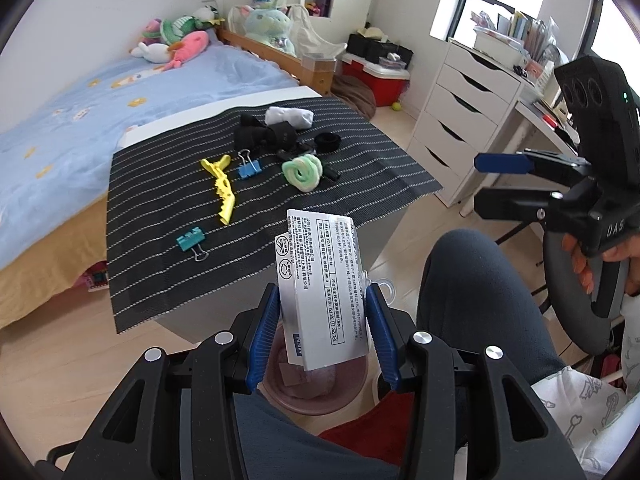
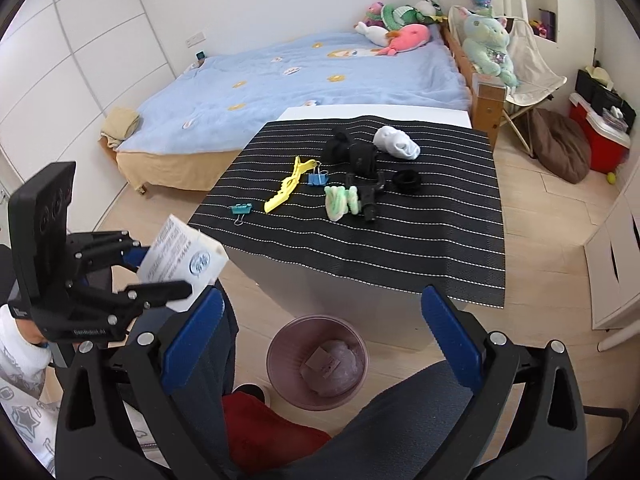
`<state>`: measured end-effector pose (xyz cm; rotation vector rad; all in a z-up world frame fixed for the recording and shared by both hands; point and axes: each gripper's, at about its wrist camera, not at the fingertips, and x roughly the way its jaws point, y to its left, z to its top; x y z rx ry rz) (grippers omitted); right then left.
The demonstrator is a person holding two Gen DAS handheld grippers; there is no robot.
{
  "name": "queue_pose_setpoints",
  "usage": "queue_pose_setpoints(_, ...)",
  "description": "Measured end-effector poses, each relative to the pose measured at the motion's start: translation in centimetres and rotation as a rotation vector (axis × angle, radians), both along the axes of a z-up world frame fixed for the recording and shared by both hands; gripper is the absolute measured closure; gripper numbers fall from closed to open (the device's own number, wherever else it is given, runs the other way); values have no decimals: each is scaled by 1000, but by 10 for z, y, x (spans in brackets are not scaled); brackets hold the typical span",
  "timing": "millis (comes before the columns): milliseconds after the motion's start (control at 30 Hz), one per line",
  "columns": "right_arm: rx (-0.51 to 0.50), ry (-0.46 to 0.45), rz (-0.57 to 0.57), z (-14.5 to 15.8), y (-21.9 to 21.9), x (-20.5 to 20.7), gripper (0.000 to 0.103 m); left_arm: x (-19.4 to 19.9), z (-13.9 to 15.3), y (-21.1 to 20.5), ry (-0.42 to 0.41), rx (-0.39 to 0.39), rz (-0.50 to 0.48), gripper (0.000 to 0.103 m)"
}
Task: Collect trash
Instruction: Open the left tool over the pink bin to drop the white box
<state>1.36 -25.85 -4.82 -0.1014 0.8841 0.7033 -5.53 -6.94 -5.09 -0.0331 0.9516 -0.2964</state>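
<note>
My left gripper [image 1: 322, 308] is shut on a white printed packaging wrapper [image 1: 324, 280] and holds it in the air above a pink trash bin [image 1: 352, 384] on the floor. The bin [image 2: 280, 344] holds crumpled plastic and a small brown card. The wrapper also shows in the right wrist view [image 2: 180, 260], held by the left gripper [image 2: 160, 276] at the left. My right gripper [image 2: 320, 320] is open and empty above the bin; it also shows in the left wrist view [image 1: 492, 180] at the right.
A low white table with a black striped mat [image 2: 400, 240] carries a yellow clip [image 2: 286, 190], blue [image 2: 318, 179] and teal [image 2: 242, 210] binder clips, a green scrunchie [image 2: 340, 200], black items and a white sock [image 2: 396, 142]. A bed [image 2: 300, 80] stands behind; white drawers [image 1: 460, 120] at the right.
</note>
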Motion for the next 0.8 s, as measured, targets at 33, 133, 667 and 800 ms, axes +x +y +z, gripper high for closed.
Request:
queue_pose_setpoints(33, 2, 0, -3, 0, -1, 1, 5, 1, -1, -1, 3, 1, -3, 59)
queue_pose_setpoints(133, 6, 4, -8, -1, -4, 2, 5, 2, -3, -4, 11, -5, -14, 53)
queue_pose_setpoints(667, 12, 18, -4, -7, 0, 5, 5, 8, -7, 14, -3, -18, 73, 9)
queue_pose_setpoints(800, 8, 18, -6, -8, 2, 5, 4, 10, -7, 22, 2, -16, 106, 8)
